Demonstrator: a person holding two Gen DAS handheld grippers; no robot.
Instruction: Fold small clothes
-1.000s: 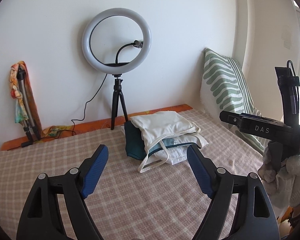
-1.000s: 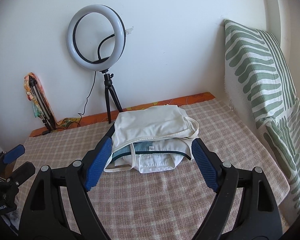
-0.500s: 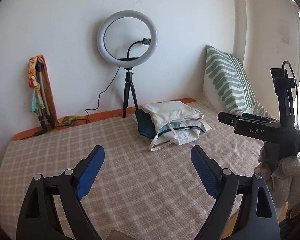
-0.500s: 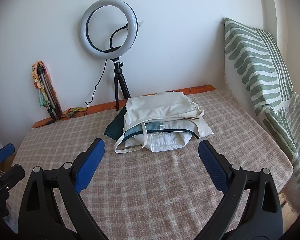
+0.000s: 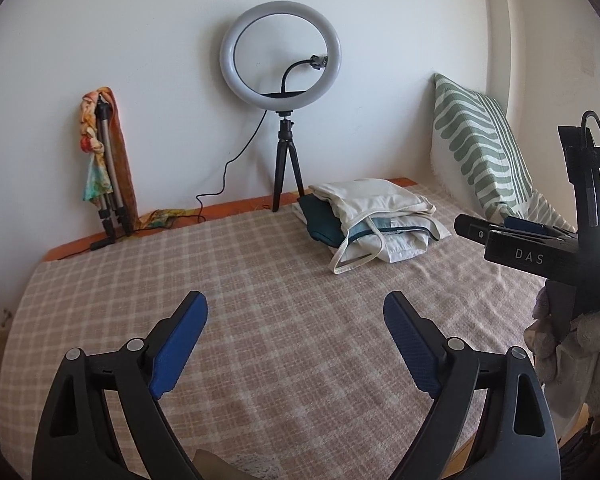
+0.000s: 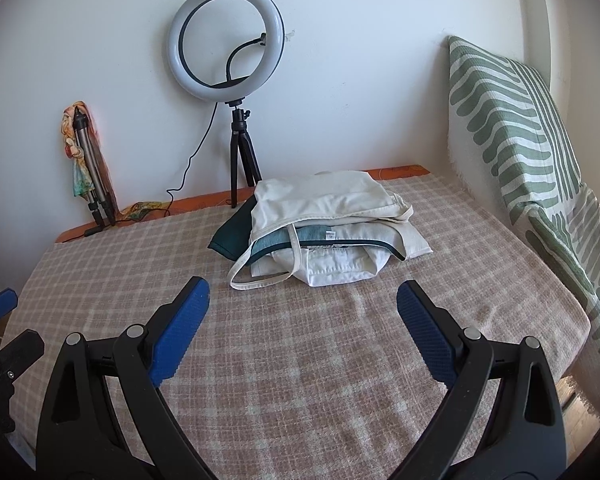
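Both tools were empty. My left gripper [image 5: 296, 336] had its jaws spread wide, just been opening, nothing between the blue pads, only checked bedspread [image 5: 260, 280] under them. Same for my right gripper [image 6: 303, 322]: jaws apart, just been opening, nothing pinched. The pile of small clothes [image 6: 324, 224] sat toward the far edge of the bed, right of centre, close to the ring light tripod [image 6: 240, 160] by the wall. Cream piece on top, teal one poking out at the left, white folded piece underneath, a loose strap loop [image 6: 260, 276] trailing toward the near edge. The stack looked folded already, so I judged it as the done pile, parked at the back to keep the near half of the bedspread free as work area. Wide jaws made sense for that: nothing to carry, ready for the next garment. No unfolded garment showed on the bed in either view. The striped pillow [image 6: 512, 120] leaned at the right edge, clear of the pile. In the left view my right gripper [image 5: 512, 240] hung off the right edge, apart from the clothes.
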